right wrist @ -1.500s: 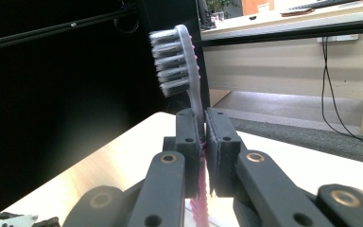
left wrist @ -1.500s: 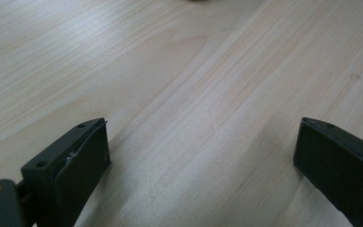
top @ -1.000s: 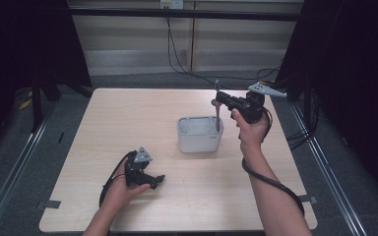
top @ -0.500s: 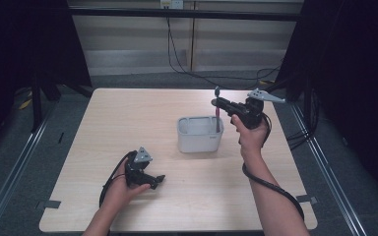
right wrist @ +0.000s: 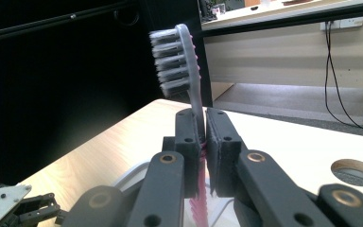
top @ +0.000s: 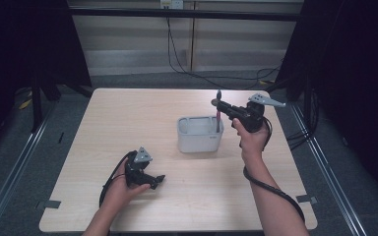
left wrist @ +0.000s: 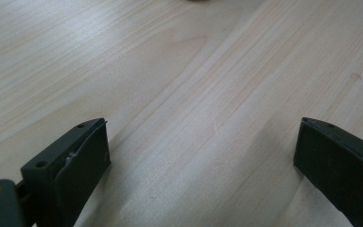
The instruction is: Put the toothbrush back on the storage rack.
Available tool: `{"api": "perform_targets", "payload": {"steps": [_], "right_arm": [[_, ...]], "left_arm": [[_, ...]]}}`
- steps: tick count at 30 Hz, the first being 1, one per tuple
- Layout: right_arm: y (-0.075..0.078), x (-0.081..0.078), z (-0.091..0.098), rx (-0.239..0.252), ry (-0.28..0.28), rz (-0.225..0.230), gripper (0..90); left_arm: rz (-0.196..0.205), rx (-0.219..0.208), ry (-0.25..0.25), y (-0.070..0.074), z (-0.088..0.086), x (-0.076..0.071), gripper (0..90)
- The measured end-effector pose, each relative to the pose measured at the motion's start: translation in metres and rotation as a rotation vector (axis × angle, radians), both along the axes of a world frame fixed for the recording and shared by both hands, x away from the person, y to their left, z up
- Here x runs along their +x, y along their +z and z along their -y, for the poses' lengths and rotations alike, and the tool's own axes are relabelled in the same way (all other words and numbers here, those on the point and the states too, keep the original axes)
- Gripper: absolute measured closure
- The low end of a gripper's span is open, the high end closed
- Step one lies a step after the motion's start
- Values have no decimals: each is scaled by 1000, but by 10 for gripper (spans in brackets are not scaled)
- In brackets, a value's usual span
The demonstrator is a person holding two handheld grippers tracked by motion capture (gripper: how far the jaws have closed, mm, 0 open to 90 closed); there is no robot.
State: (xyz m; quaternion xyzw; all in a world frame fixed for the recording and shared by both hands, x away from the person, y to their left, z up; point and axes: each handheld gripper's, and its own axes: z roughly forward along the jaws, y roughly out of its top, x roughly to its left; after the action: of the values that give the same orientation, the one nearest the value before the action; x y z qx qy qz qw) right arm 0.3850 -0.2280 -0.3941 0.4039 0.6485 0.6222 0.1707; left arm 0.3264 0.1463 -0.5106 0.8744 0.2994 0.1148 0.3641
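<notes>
toothbrush (right wrist: 192, 78): grey head, pink handle | tub (top: 200, 142): grey | table (top: 128, 123): pale woodgrain | tools: black

Even overhead light, dark surroundings

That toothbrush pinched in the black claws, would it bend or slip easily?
The toothbrush probably stays fairly stiff: it stands upright above the right gripper without drooping. It looks thin and light. Its smooth plastic neck could twist or slide, since the jaws clamp just a narrow stretch, with its lower end hanging over the grey bin.
</notes>
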Motion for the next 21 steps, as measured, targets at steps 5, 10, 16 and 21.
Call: {"api": "perform_targets", "payload": {"steps": [5, 10, 16, 21], "right_arm": [[-4, -2, 0, -5, -1, -3, 840], [-7, -4, 1, -13, 0, -8, 839], [-11, -6, 1, -26, 2, -16, 838], [-15, -9, 1, -43, 4, -23, 837]], "left_arm": [[0, 0, -1, 0, 0, 0, 38], [0, 1, -1, 0, 0, 0, 38], [0, 0, -1, 0, 0, 0, 38], [0, 0, -1, 0, 0, 0, 38]]}}
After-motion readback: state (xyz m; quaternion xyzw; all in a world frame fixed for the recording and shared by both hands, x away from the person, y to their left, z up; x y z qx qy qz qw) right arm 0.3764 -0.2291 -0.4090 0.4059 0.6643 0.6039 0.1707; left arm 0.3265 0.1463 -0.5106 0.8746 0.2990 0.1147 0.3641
